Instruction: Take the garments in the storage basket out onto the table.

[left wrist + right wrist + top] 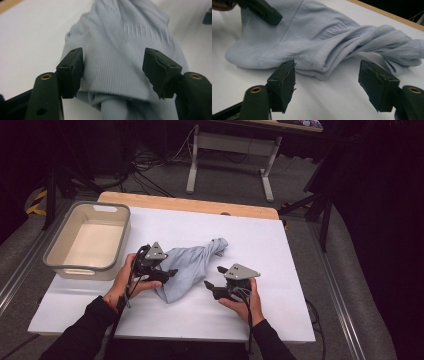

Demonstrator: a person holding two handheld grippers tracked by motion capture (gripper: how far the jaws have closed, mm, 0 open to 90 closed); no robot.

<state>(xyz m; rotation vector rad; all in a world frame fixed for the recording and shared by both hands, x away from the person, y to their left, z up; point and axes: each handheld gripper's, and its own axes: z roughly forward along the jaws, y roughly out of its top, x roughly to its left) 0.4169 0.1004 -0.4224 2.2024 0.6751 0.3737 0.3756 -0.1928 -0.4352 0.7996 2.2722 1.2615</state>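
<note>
A pale blue knitted garment [192, 265] lies bunched and twisted on the white tabletop [260, 250], its narrow end pointing to the far right. My left gripper [172, 272] is at the garment's near-left edge. In the left gripper view its jaws [112, 72] stand open with the ribbed fabric [120, 37] between and beyond them, and the pads are not pressing on it. My right gripper [214, 276] is just right of the garment. It [327, 82] stands open over bare table, the folded hem [307, 37] a little ahead. The left gripper [262, 10] shows at that view's top left.
A beige plastic bin [55, 250] with nothing in it stands at the table's left. A wooden strip [190, 204] runs along the far edge. Beyond it, a desk frame [230, 150] and cables stand on the floor. Bare white surface lies right of the garment.
</note>
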